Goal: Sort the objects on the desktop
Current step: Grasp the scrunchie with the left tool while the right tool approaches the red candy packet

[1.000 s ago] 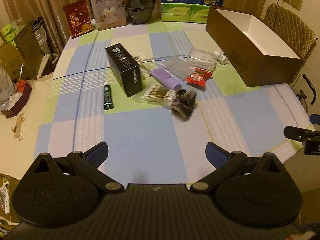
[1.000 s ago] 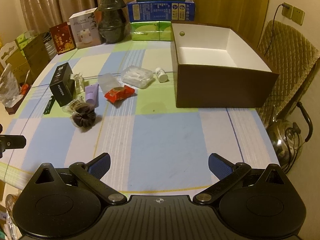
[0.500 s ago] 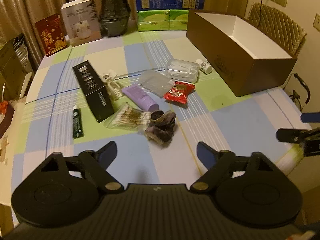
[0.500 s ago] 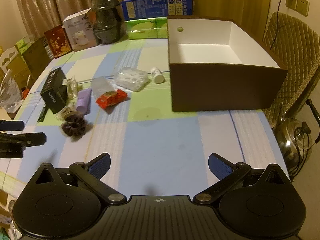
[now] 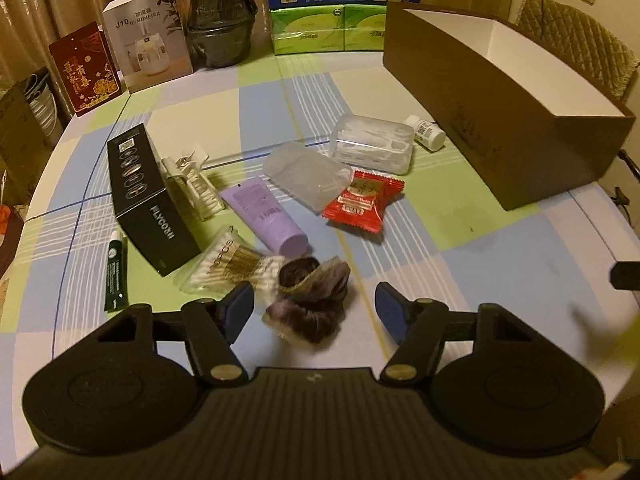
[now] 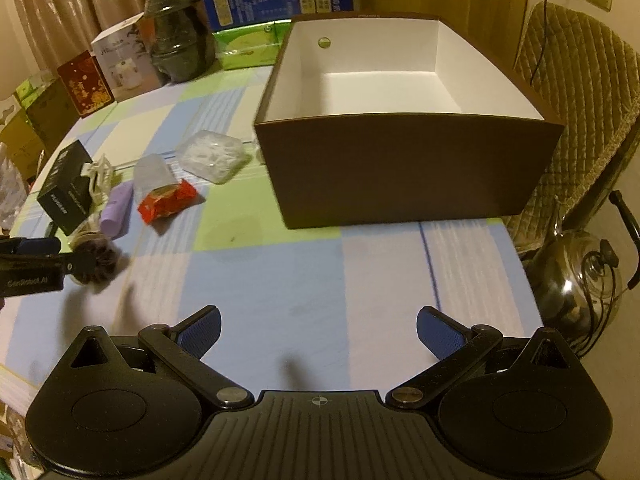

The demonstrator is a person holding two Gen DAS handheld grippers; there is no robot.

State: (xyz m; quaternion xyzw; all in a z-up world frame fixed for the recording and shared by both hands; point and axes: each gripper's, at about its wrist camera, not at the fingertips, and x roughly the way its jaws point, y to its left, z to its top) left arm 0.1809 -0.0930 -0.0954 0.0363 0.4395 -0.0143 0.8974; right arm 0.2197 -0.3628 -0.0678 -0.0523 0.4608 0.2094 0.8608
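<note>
My left gripper (image 5: 316,310) is open, its fingers on either side of a dark purple hair scrunchie (image 5: 312,300) on the checked tablecloth. Behind it lie a bag of cotton swabs (image 5: 228,264), a purple tube (image 5: 266,218), a black box (image 5: 146,196), a red snack packet (image 5: 362,200), clear plastic cases (image 5: 374,142) and a small white bottle (image 5: 428,134). The open brown box (image 6: 400,120) with a white inside stands at the right. My right gripper (image 6: 318,336) is open and empty over the blue squares in front of that box.
A green tube (image 5: 116,276) lies at the left. Cartons, tissue packs (image 5: 328,30) and a dark wrapped pot (image 5: 220,20) line the table's far edge. A quilted chair (image 6: 580,100) and a metal kettle (image 6: 576,280) stand beyond the right edge.
My left gripper has moved forward and down until its open fingers flank the scrunchie. My right gripper has moved forward toward the brown box.
</note>
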